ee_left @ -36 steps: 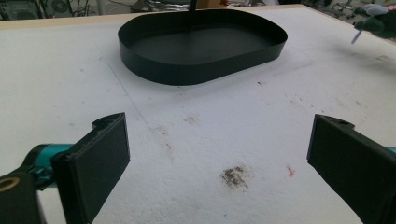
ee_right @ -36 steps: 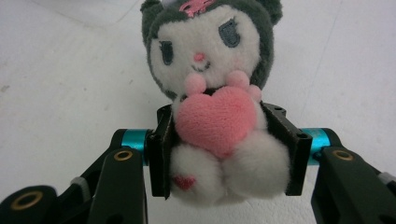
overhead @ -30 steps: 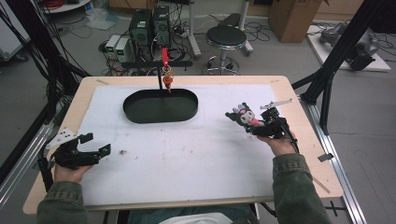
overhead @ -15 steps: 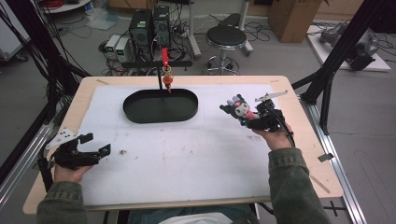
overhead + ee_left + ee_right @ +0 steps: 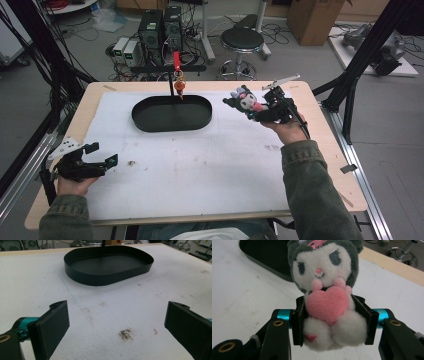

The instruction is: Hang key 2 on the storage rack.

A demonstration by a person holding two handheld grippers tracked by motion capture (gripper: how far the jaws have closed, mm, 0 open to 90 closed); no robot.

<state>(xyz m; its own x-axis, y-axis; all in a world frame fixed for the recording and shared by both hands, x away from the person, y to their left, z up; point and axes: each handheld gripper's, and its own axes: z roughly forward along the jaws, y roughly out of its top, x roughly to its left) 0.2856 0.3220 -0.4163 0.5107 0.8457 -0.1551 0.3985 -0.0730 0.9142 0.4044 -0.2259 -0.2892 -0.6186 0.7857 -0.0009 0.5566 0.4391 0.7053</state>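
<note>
A small plush toy (image 5: 243, 101) with a dark grey hood, white face and pink heart is held above the table at the right, a little to the right of the black oval tray (image 5: 171, 113). My right gripper (image 5: 256, 107) is shut on the plush toy (image 5: 325, 305), its pads squeezing the body from both sides. At the table's front left, my left gripper (image 5: 105, 156) rests low with its jaws wide apart and nothing between them. In the left gripper view the tray (image 5: 107, 263) lies ahead, with bare white mat between the jaws.
A thin black post with a red and orange piece (image 5: 177, 75) stands at the tray's far rim. The white mat (image 5: 210, 165) covers most of the wooden table. A stool (image 5: 242, 40) and computer cases stand on the floor beyond the far edge.
My right gripper has lifted the plush toy and carried it left and toward the far side, nearer the tray. The left gripper has stayed where it was.
</note>
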